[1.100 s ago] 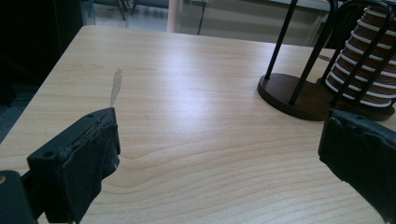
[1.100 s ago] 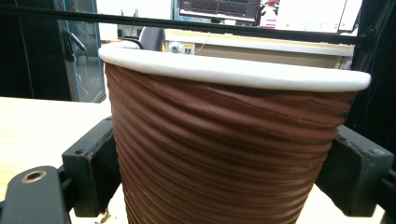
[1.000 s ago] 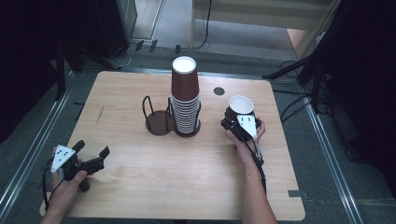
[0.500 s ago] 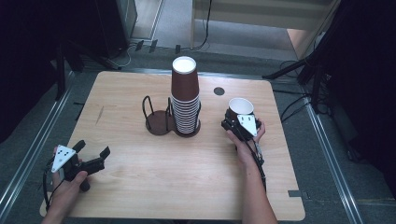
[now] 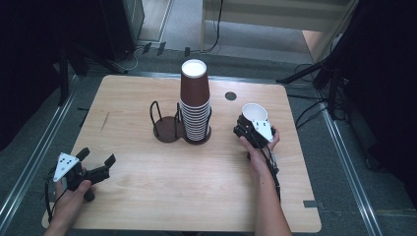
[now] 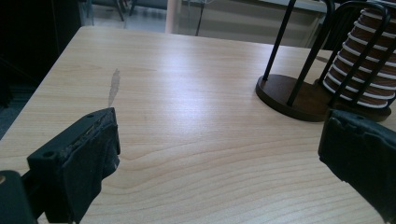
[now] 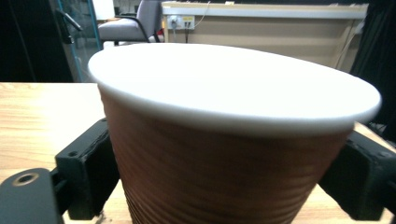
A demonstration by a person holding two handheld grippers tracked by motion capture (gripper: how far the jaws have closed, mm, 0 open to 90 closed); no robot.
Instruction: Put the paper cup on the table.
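Table (image 5: 147, 206) across the middle of the frame, cup holder (image 5: 167, 129) at its centre, stack of cups (image 5: 195, 110) in the holder's right ring, single cup (image 5: 255, 114) right of the stack, between the jaws of the right gripper (image 5: 248, 125), left gripper (image 5: 96, 158) at lower left, well apart.

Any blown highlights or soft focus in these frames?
Right gripper view: the cup held in the right gripper is soft, its white rim clipped. High view: the top of the cup stack glares white, room edges fall black. Left gripper view: evenly lit, table grain sharp.
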